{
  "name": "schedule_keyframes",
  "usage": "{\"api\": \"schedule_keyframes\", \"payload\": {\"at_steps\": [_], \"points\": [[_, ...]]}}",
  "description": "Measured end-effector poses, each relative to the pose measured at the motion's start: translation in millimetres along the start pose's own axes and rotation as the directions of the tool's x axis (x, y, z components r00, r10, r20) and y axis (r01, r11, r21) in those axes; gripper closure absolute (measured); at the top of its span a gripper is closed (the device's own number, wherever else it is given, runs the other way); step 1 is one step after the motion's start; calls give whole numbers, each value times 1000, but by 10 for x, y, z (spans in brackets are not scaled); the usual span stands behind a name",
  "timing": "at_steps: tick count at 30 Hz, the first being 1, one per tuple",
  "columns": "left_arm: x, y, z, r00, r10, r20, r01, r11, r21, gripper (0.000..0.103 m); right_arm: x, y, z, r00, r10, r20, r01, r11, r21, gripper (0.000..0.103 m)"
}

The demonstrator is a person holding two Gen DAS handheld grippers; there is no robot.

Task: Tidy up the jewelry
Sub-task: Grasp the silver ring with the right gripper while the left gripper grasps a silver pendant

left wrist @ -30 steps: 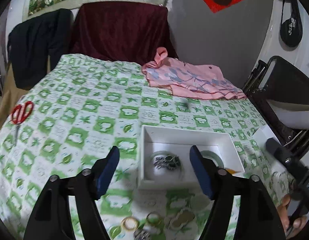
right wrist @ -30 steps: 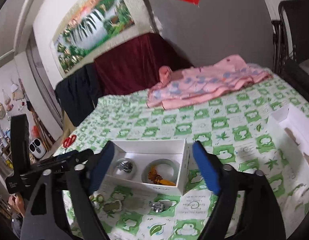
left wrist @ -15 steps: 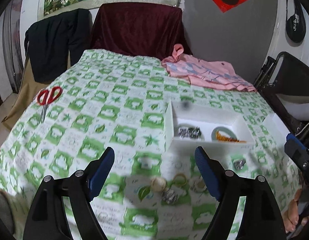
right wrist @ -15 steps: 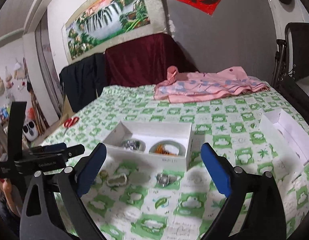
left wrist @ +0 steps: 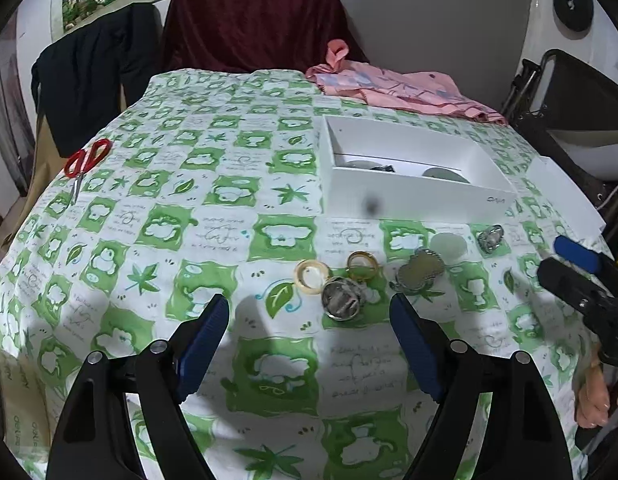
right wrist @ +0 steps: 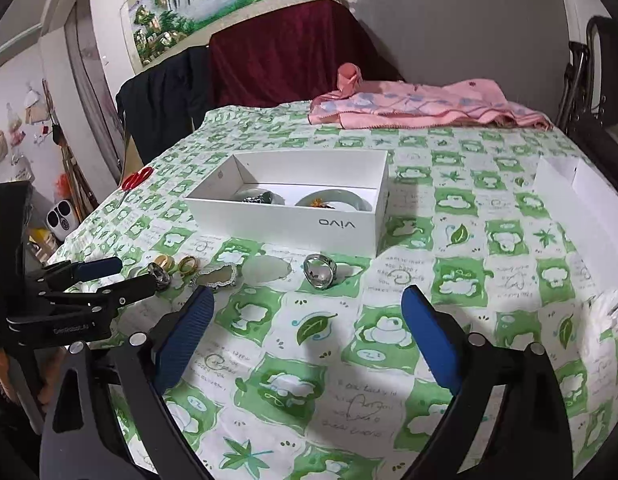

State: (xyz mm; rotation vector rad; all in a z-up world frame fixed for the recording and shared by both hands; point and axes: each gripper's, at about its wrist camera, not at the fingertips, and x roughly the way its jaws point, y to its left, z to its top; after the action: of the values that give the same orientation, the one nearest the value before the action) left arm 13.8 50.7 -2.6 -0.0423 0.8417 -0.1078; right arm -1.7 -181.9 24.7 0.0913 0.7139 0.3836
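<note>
**Both tools hanging open over a row of loose jewelry**

Broadly, a worktop (left wrist: 237, 216) under a green-and-white patterned cloth is filling both views. A pink garment (right wrist: 421, 104) is lying along its far edge, and red scissors (left wrist: 85, 162) are resting near its left side. A white box (right wrist: 293, 200) is sitting in the middle, holding two pale rings of stone with small dark and orange pieces inside them.

Both tools are hovering above the near part of the cloth. The left tool (left wrist: 309, 332) is standing wide open with nothing between its blue pads. The right tool (right wrist: 307, 320) is gaping just as wide and gripping nothing.

Loose jewelry is lying in a row on the cloth just in front of the box: a scalloped silver piece (left wrist: 419, 270), a flat pale disc (left wrist: 449, 245) touching it, a silver ring (right wrist: 319, 271), a chunky silver ring (left wrist: 341, 300), a cream ring (left wrist: 311, 276) and a gold ring (left wrist: 362, 265).
</note>
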Motion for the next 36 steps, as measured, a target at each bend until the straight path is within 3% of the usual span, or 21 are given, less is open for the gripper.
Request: {"api": "schedule_keyframes", "payload": {"at_steps": [8,11,14,16,21,25,27,36], "points": [[29,-52,28,1000,-19,4,19,1000,21,24,-11,5,4,1000,-4,2,4,1000,-5,13],[75,-96,59,1000,-26,-5,26,999,46,30,-12,2,5,1000,-3,1,3,1000,-1,15],[155,-84,92,998,-45,-32,46,998,43,41,-4,-15,6,1000,-1,-4,1,1000,5,18],[205,-65,97,996,-69,-56,71,997,33,55,1,-28,8,1000,2,-8,-2,1000,10,20],[236,-104,107,995,-75,-59,78,996,48,61,25,-42,13,1000,10,-19,-10,1000,16,30],[234,-146,96,995,-80,-58,84,994,65,78,54,-72,14,999,16,-31,-15,999,32,38],[218,-149,88,995,-86,-54,90,994,66,78,70,-87,15,999,20,-38,-19,999,40,44],[131,-148,78,997,-78,-18,79,995,68,78,251,-18,146,997,-25,-75,25,1000,-2,47]]}}
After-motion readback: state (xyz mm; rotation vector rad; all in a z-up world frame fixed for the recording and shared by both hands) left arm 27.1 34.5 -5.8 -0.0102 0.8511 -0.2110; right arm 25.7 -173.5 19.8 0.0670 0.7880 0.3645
